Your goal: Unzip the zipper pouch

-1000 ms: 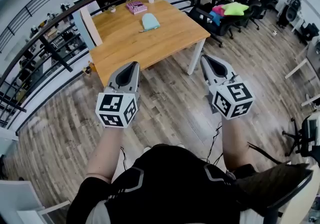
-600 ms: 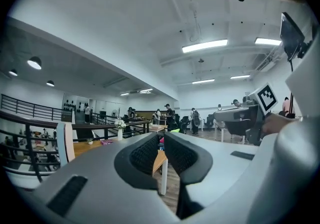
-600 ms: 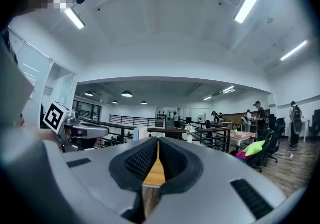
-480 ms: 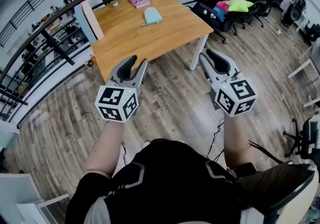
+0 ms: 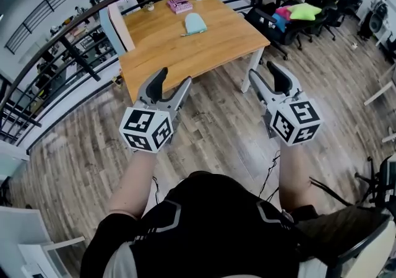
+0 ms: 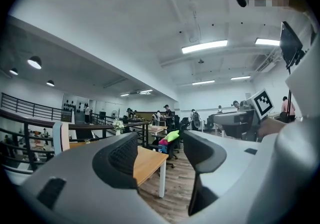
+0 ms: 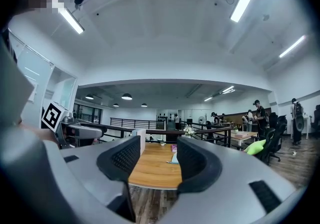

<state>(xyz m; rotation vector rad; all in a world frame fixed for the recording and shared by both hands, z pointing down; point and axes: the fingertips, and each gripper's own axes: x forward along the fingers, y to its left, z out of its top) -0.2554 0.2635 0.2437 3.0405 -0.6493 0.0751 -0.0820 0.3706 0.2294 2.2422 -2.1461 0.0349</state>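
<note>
Left gripper [image 5: 173,78] and right gripper [image 5: 263,72] have just been opening; their jaws stand wide apart with nothing between them, over the wood floor on the near side of the wooden table [image 5: 185,57]. The pale teal zipper pouch [image 5: 195,23] lies towards the table's far edge, near a pink box [image 5: 179,4], well apart from both. Best step close first, then pin the fabric with one gripper and take the pull, too small to see yet, with the other

Grey-brown plank floor [image 5: 210,140] under a light wooden tabletop [image 5: 185,54] on white legs. A black railing [image 5: 79,59] curves behind it; office chairs [image 5: 266,23] nearby; strip lights [image 6: 205,46] overhead.
</note>
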